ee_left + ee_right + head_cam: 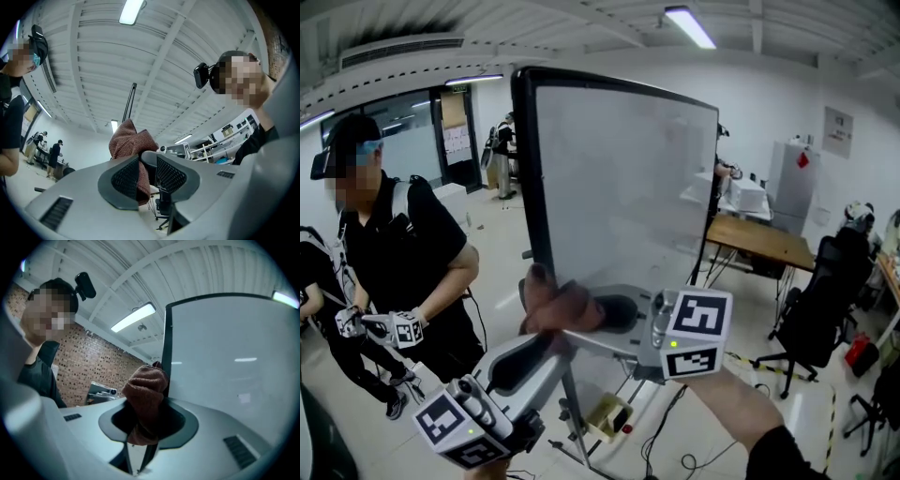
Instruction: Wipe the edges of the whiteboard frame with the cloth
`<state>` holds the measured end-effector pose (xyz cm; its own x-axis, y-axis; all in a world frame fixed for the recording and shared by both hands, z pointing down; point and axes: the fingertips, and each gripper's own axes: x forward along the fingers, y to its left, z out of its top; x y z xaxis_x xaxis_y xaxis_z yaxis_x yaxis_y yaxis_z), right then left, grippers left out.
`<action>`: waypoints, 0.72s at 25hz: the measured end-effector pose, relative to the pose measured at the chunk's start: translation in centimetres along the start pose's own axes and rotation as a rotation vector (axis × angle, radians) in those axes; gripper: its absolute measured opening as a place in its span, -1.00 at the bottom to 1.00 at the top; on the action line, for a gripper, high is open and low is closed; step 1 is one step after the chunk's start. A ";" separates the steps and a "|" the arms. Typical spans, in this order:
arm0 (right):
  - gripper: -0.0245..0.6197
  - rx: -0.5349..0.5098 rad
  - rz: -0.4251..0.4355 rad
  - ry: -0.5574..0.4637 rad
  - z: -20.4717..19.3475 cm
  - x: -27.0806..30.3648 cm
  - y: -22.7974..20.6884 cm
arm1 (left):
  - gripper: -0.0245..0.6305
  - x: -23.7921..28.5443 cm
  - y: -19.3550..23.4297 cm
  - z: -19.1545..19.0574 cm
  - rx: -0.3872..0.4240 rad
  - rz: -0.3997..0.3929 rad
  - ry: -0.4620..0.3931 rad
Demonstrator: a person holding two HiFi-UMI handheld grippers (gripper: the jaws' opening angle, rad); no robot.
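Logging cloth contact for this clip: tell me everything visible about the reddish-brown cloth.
The reddish-brown terry cloth is bunched into a soft, wrinkled wad with a nubby texture. The left gripper and the right gripper both pinch it between their jaws, and its top bulges above them. It sits against the whiteboard's black frame, low on the edge at the head view's left. No stains can be made out.

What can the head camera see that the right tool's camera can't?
Only the head view shows the left tool, a person in black standing nearby, a wooden desk and a black chair. Only the right gripper view shows a brick wall and the wearer's head camera. Both show the right tool gripping the brown cloth at the whiteboard's black frame.
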<state>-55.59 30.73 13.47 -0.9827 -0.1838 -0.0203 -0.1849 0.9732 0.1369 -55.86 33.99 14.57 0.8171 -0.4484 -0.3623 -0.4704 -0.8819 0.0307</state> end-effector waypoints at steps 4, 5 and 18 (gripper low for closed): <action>-0.54 -0.103 -0.051 -0.005 3.4 0.7 -1.0 | -0.57 0.5 -0.5 1.0 0.022 0.015 -0.006; -0.54 -0.121 -0.055 -0.003 3.6 0.8 -1.1 | -0.57 0.6 -0.6 1.2 0.028 0.019 -0.008; -0.54 -0.203 0.019 -0.013 6.3 0.0 -1.1 | -0.57 1.7 -1.4 4.0 0.130 0.073 -0.027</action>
<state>-55.46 30.50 7.12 -0.9863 -0.1626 -0.0288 -0.1628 0.9282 0.3345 -55.11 35.08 10.23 0.7706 -0.5054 -0.3882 -0.5690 -0.8200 -0.0620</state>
